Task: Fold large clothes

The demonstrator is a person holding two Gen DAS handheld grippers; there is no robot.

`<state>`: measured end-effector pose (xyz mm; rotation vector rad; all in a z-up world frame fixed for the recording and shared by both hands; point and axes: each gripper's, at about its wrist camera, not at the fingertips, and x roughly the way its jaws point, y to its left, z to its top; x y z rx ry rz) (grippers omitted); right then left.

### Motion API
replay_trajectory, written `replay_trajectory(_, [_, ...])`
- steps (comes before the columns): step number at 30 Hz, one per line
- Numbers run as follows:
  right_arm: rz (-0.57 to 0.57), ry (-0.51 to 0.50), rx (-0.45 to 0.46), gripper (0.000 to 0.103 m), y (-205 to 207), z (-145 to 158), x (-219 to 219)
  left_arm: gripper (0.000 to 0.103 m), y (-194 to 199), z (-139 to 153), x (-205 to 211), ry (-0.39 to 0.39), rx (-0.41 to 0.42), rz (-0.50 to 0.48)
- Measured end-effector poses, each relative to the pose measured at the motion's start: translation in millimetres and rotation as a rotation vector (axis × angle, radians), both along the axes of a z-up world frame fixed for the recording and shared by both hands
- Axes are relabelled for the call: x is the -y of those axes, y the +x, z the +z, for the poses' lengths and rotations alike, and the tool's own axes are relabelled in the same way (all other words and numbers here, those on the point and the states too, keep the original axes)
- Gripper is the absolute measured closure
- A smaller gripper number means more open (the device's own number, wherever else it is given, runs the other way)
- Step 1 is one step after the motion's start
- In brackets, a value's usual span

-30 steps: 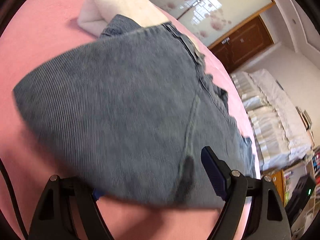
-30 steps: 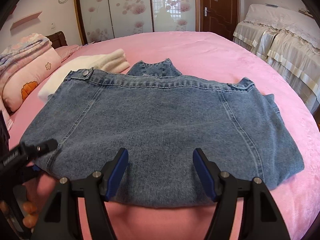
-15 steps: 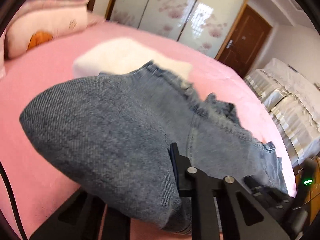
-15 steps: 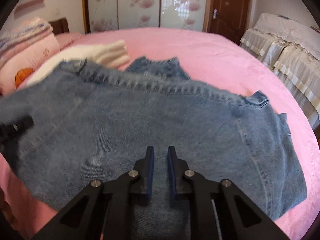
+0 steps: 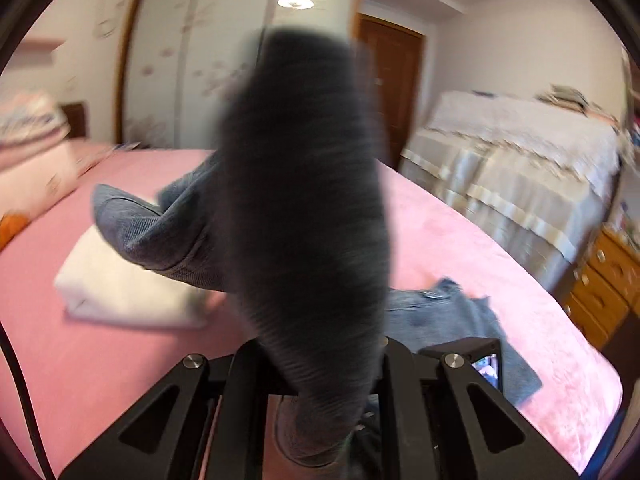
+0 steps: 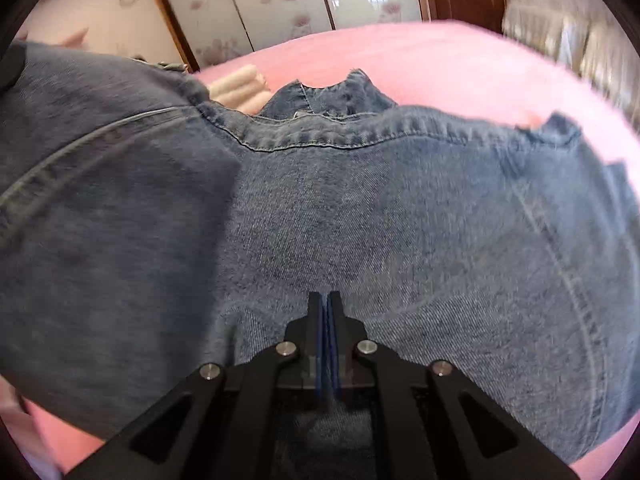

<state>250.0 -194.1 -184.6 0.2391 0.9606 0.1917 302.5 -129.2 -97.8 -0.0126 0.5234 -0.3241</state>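
A large blue denim garment (image 6: 400, 220) lies spread on the pink bed (image 6: 400, 52). In the right wrist view my right gripper (image 6: 328, 300) is shut on the near edge, its blue pads pressed together over the cloth. The garment's left part is raised and folds over toward the middle. In the left wrist view my left gripper (image 5: 320, 356) is shut on a dark, blurred fold of the denim (image 5: 304, 200), which stands up between its jaws and hides the fingertips. The rest of the garment trails down to the bed at the lower right (image 5: 460, 312).
A folded white blanket (image 5: 120, 288) lies on the bed behind the garment, partly under a denim flap. Pillows (image 5: 32, 152) are stacked at far left. A second bed with a lace cover (image 5: 520, 152) and wooden drawers (image 5: 600, 280) stand on the right.
Both grippers went from open to shut on the denim. The left one rose, rolled and carried its edge up off the bed. The right one dipped slightly toward the near edge.
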Motion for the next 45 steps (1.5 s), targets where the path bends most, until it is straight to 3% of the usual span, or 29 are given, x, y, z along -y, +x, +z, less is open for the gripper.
replay_trajectory(2, [-0.021, 0.109, -0.018, 0.099, -10.1, 8.7, 22.7, 0.093, 0.7, 0.6, 29.9, 0.037, 0.011, -0.057])
replay_trajectory(4, [-0.064, 0.141, -0.001, 0.099, -25.1, 20.9, 46.0, 0.093, 2.2, -5.1, 63.5, 0.095, 0.012, -0.112])
replay_trajectory(6, [-0.152, 0.103, 0.027, 0.099, -47.0, 35.6, 78.9, 0.092, 2.8, -15.0, 87.0, 0.139, 0.0, -0.142])
replay_trajectory(11, [-0.353, -0.02, 0.03, 0.099, -91.7, 47.8, 155.3, 0.091, 11.0, -73.4, 144.1, 0.303, -0.124, -0.225])
replay_trajectory(15, [-0.408, -0.035, 0.003, 0.099, -107.6, 42.0, 185.8, 0.091, 15.4, -117.0, 165.4, 0.358, -0.225, -0.271])
replay_trajectory(18, [-0.426, -0.028, -0.003, 0.099, -115.1, 38.9, 194.6, 0.091, 11.4, -122.2, 175.2, 0.401, -0.194, -0.261])
replay_trajectory(25, [-0.446, -0.001, 0.034, 0.099, -125.6, 44.3, 210.5, 0.091, -16.0, -74.1, 178.7, 0.265, -0.112, -0.281])
replay_trajectory(28, [-0.458, -0.009, 0.044, 0.099, -126.2, 44.2, 216.2, 0.091, -27.8, -72.4, 189.2, 0.282, -0.097, -0.314])
replay_trajectory(33, [-0.472, -0.01, 0.001, 0.099, -125.5, 36.1, 226.3, 0.09, -16.7, -123.7, 202.9, 0.35, -0.228, -0.337])
replay_trajectory(35, [-0.473, -0.016, -0.003, 0.099, -126.4, 37.6, 228.3, 0.09, -20.4, -121.6, 200.8, 0.337, -0.212, -0.343])
replay_trajectory(40, [-0.447, 0.03, -0.006, 0.099, -127.7, 43.1, 228.3, 0.085, -10.8, -104.8, 185.7, 0.282, -0.294, -0.361])
replay_trajectory(41, [-0.445, 0.034, -0.003, 0.099, -127.7, 45.6, 228.3, 0.079, -9.1, -100.9, 183.7, 0.274, -0.313, -0.363])
replay_trajectory(42, [-0.443, 0.035, 0.001, 0.095, -128.2, 48.8, 226.7, 0.067, -7.5, -96.9, 179.2, 0.25, -0.337, -0.372])
replay_trajectory(44, [-0.444, 0.032, 0.019, 0.085, -128.8, 59.3, 226.0, 0.044, -11.4, -88.6, 164.1, 0.184, -0.385, -0.391])
replay_trajectory(45, [-0.448, 0.029, 0.03, 0.073, -129.6, 64.5, 226.3, 0.038, -16.3, -85.9, 158.1, 0.16, -0.387, -0.401])
